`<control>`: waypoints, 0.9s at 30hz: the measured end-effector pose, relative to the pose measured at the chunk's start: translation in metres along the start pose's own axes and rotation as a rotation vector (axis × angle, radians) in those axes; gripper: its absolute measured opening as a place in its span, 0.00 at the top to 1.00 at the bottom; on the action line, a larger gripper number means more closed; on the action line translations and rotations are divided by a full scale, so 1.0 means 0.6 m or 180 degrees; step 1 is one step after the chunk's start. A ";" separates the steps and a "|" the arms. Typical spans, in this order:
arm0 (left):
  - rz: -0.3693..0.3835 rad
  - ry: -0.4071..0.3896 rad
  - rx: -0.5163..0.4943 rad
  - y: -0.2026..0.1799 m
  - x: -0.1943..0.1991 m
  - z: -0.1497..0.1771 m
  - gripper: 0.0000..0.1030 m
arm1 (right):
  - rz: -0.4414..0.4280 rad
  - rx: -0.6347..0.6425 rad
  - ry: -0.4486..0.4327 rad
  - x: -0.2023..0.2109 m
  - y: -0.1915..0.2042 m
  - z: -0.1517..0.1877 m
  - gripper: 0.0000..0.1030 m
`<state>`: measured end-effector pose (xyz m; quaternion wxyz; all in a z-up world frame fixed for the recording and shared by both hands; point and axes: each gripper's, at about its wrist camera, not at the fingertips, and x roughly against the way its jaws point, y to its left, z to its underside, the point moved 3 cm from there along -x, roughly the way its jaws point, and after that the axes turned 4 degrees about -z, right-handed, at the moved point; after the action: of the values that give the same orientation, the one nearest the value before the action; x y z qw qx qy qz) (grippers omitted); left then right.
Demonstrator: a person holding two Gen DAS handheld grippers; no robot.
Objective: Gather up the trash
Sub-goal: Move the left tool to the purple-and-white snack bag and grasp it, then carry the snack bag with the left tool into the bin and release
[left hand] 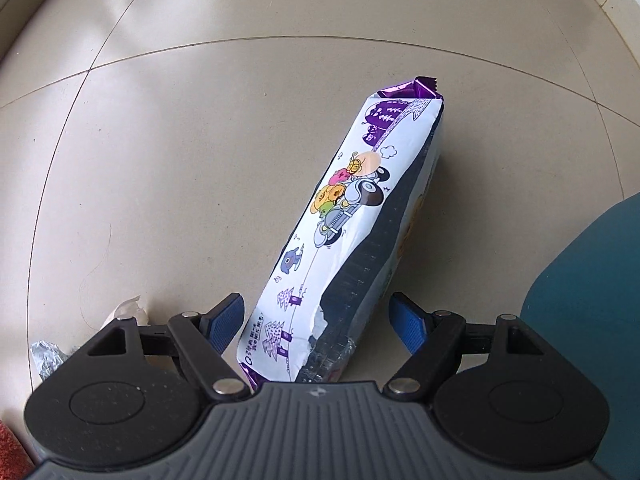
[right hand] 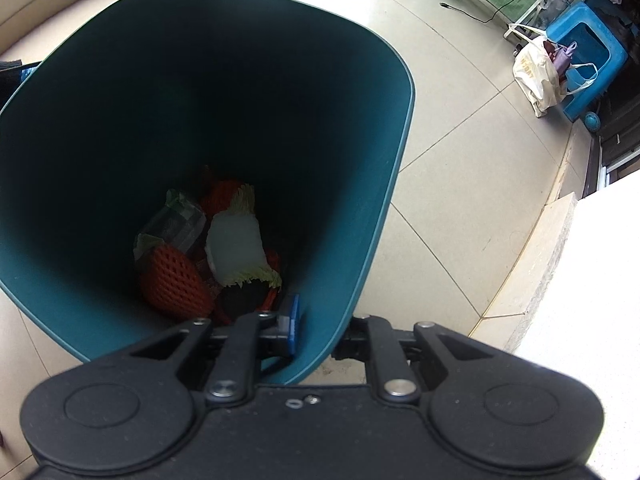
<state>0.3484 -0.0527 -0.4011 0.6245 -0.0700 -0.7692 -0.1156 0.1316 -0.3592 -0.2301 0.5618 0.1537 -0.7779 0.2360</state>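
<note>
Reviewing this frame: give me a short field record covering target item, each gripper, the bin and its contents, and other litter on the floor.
target item: long snack package lying on the tiled floor
left gripper: open, fingers either side of the package's near end
right gripper: shut on the rim of the teal bin
bin contents: orange foam net, white wrapper, other scraps
other litter: crumpled foil scrap at left

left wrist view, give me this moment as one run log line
left gripper: open, astride snack pack on floor | right gripper: shut on bin rim | bin: holds trash | pack: not gripped
</note>
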 end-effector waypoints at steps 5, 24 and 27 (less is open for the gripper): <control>0.0066 0.0000 0.0062 -0.007 0.000 0.017 0.29 | 0.0028 -0.0005 0.0007 0.000 0.002 -0.002 0.87; -0.0139 -0.0152 0.0498 0.005 0.159 0.103 0.57 | 0.0079 -0.0126 -0.0167 0.005 0.005 0.016 0.89; -0.0187 -0.0248 0.0491 0.010 0.219 0.111 0.57 | 0.0070 -0.0120 -0.0191 0.008 0.006 0.019 0.89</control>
<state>0.2594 -0.0338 -0.2853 0.5940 -0.0036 -0.8012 -0.0715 0.1190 -0.3619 -0.2293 0.5383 0.1415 -0.8004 0.2227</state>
